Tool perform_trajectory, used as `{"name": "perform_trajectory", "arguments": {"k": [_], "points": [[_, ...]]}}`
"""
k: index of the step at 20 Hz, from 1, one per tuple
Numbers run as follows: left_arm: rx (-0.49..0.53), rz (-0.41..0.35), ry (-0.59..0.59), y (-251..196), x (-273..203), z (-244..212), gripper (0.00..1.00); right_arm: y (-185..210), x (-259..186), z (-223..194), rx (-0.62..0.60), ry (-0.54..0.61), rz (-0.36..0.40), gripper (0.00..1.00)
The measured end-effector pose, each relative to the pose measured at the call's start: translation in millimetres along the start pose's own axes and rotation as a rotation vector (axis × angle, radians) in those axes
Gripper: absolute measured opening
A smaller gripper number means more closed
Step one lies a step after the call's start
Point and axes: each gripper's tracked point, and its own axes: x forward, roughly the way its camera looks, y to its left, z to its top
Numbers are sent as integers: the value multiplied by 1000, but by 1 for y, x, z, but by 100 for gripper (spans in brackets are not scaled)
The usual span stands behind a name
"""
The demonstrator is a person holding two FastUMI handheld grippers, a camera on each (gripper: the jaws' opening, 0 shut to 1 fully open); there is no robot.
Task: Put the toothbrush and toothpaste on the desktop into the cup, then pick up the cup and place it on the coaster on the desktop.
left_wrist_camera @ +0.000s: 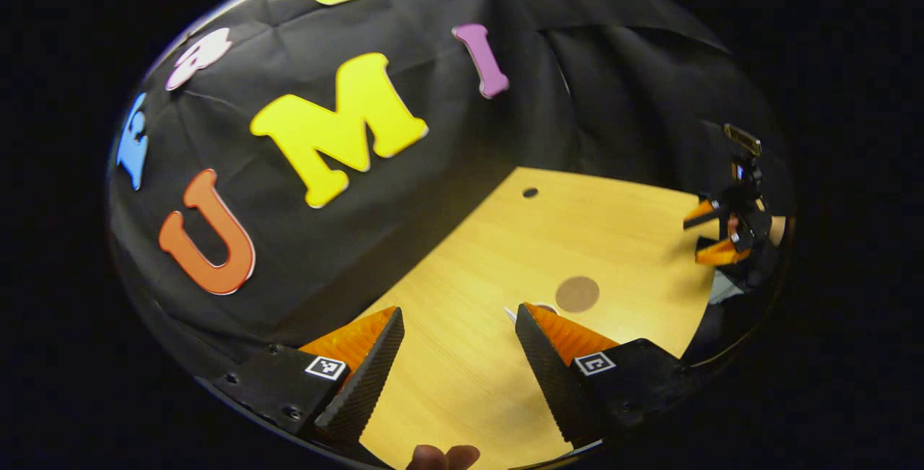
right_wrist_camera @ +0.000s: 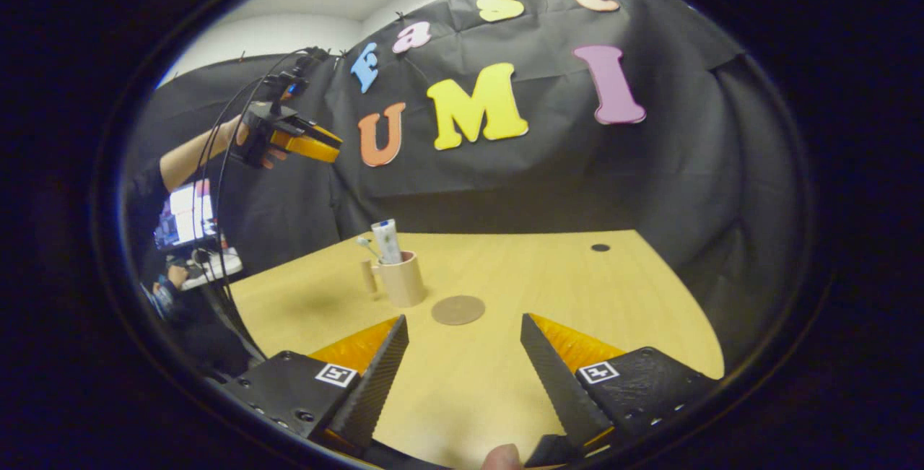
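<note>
In the right gripper view a beige cup [right_wrist_camera: 403, 281] with a side handle stands upright on the wooden desktop [right_wrist_camera: 577, 289]. The toothpaste tube [right_wrist_camera: 386, 240] and the toothbrush [right_wrist_camera: 366, 244] stick out of its top. A round brown coaster [right_wrist_camera: 458, 310] lies just right of the cup, apart from it. My right gripper [right_wrist_camera: 463, 320] hovers low before the coaster, open and holding nothing. A hand holds my left gripper [right_wrist_camera: 326, 146] high up at the left. In the left gripper view, my left gripper [left_wrist_camera: 458, 310] is open above the desktop, with the coaster [left_wrist_camera: 577, 294] beyond its right finger and the right gripper [left_wrist_camera: 706, 233] far right.
A small dark hole [right_wrist_camera: 600, 247] marks the desktop at the back right. A lit screen [right_wrist_camera: 184, 214] and cables sit past the table's left edge. The person's arm [right_wrist_camera: 191, 156] reaches in from the left. The black cloth wall closes the back.
</note>
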Motion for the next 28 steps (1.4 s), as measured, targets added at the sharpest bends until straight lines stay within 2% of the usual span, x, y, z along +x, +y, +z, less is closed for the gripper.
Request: {"name": "perform_trajectory", "arguments": {"k": [1, 4, 6, 7, 8, 17, 19, 22, 27, 28], "points": [[42, -52, 82, -16, 9, -16, 98, -1, -6, -3, -27, -21, -28, 95], [101, -233, 289, -67, 33, -74, 98, 5, -22, -14, -99, -51, -72, 95], [143, -255, 347, -78, 48, -94, 97, 14, -29, -26, -80, -53, -68, 92], [149, -261, 374, -81, 55, -96, 98, 22, -31, -33, -46, -46, -45, 96], [152, -265, 394, -81, 65, -102, 98, 26, -33, -39, -15, -36, -29, 96], [168, -354, 554, -90, 127, -118, 98, 13, -34, -45, 32, -39, -69, 96], [149, -392, 589, -102, 141, -121, 98, 7, -31, -51, 8, -34, -94, 95], [147, -451, 618, -124, 162, -118, 100, 12, -27, -62, 38, -21, -74, 96], [132, -484, 659, -152, 190, -96, 89, 0, -27, -69, 112, -12, -78, 96], [132, -488, 665, -157, 195, -90, 84, -2, -27, -71, 122, -12, -81, 95]]}}
